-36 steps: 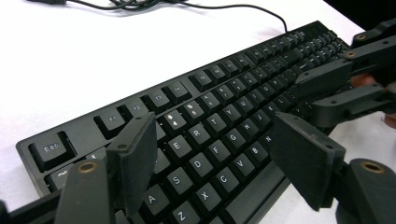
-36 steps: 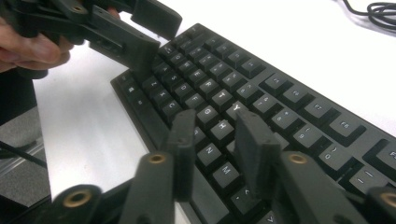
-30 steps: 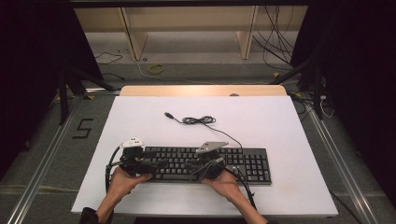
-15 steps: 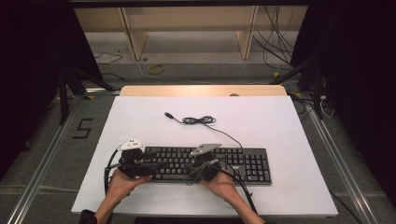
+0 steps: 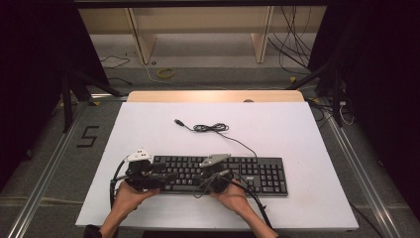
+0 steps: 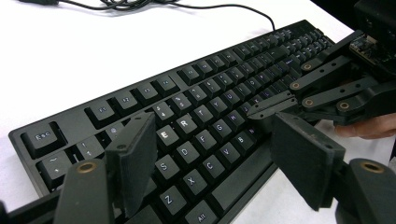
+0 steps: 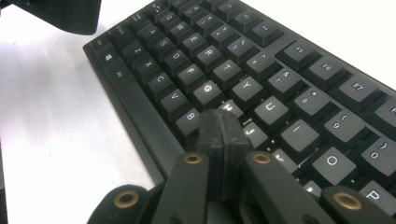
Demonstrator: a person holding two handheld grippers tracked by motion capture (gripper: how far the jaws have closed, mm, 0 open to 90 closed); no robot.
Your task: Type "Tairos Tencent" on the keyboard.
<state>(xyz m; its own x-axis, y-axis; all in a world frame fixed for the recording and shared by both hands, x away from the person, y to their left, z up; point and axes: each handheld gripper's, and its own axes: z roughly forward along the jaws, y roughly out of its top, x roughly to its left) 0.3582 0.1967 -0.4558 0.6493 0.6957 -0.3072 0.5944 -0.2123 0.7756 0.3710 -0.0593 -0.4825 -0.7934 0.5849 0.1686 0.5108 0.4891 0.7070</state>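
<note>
keyboard (image 5: 233, 173): rigid, light, slides easily on table (image 5: 297, 129); grasp the end edges.
left gripper (image 6: 210, 163): wide open, empty, over keyboard's left keys.
right gripper (image 7: 223, 128): closed, empty, tip at H key.

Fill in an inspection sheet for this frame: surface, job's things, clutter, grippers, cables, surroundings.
Surface: white table top, bare apart from the items below.
Job's things: black keyboard lying flat near the table's front edge.
Clutter: nothing seen.
Grippers: left gripper open, jaws spread above the keyboard's left letter keys; right gripper shut, its tip at the H key, contact not certain.
Cables: keyboard cable loosely coiled behind the keyboard, its plug lying free on the table; a cable trails from each gripper.
Surroundings: wooden shelving beyond the table, loose cables on the floor, a "5" mark on the floor at left.
</note>
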